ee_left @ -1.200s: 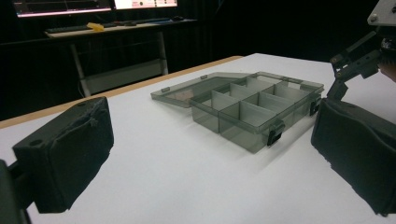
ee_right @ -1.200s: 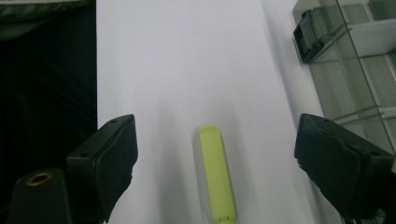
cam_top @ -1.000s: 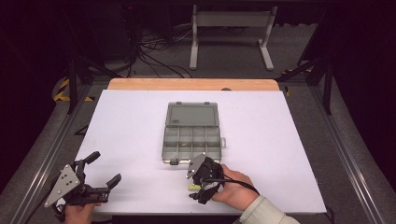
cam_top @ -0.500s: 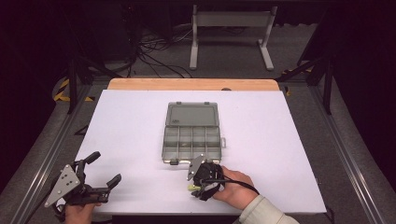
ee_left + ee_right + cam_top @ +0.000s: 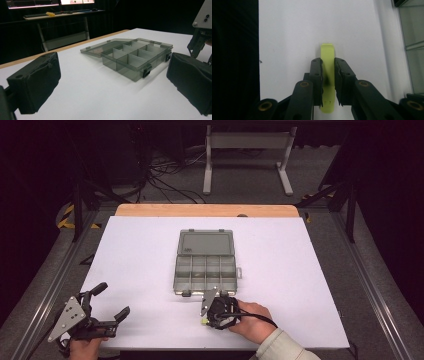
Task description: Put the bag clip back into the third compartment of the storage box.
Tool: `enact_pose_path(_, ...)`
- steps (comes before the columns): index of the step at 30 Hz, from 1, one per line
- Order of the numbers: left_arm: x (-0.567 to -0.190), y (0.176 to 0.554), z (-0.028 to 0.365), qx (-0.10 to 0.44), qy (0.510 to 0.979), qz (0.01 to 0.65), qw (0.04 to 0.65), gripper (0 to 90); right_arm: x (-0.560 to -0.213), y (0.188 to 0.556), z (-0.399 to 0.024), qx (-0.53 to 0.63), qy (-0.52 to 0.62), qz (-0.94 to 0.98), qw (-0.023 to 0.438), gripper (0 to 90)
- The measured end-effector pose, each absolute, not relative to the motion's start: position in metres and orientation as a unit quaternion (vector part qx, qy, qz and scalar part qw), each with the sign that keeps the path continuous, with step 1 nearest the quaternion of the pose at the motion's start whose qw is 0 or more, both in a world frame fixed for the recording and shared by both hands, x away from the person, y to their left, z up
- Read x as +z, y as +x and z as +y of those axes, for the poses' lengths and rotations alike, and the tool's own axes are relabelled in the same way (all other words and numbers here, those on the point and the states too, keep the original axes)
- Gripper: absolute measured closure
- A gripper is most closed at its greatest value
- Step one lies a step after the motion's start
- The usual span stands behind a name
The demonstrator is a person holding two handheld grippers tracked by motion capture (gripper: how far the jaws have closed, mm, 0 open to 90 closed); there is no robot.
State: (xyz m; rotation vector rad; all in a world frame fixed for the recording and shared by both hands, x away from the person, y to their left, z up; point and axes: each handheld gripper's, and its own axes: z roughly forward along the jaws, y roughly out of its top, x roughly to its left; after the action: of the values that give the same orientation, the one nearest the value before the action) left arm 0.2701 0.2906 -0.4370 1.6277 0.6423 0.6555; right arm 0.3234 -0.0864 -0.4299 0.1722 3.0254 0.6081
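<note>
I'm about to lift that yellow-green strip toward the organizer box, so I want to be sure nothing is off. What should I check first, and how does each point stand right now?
1. Right gripper on the yellow-green strip: its jaws have just been closing, and the pads now sit against both sides of the strip. Ok.
2. Strip centred between the pads, with its ends sticking out beyond them: ok.
3. Strip off the table: cannot tell.
4. Organizer box lid folded back, compartments exposed: ok.
5. Compartments free of other parts: those seen in the left gripper view look empty. Ok.
6. Left gripper open, holding nothing, well to the side of the box: ok.
</note>
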Motion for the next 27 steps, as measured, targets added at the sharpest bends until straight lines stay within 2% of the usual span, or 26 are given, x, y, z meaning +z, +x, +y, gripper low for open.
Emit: enact_pose_path(27, -0.437, 0.27, 0.29, 0.281, 0.701, 0.277, 0.594, 0.0, -0.368, 0.334, -0.104, 0.274, 0.071, 0.956, 0.071, 77.9)
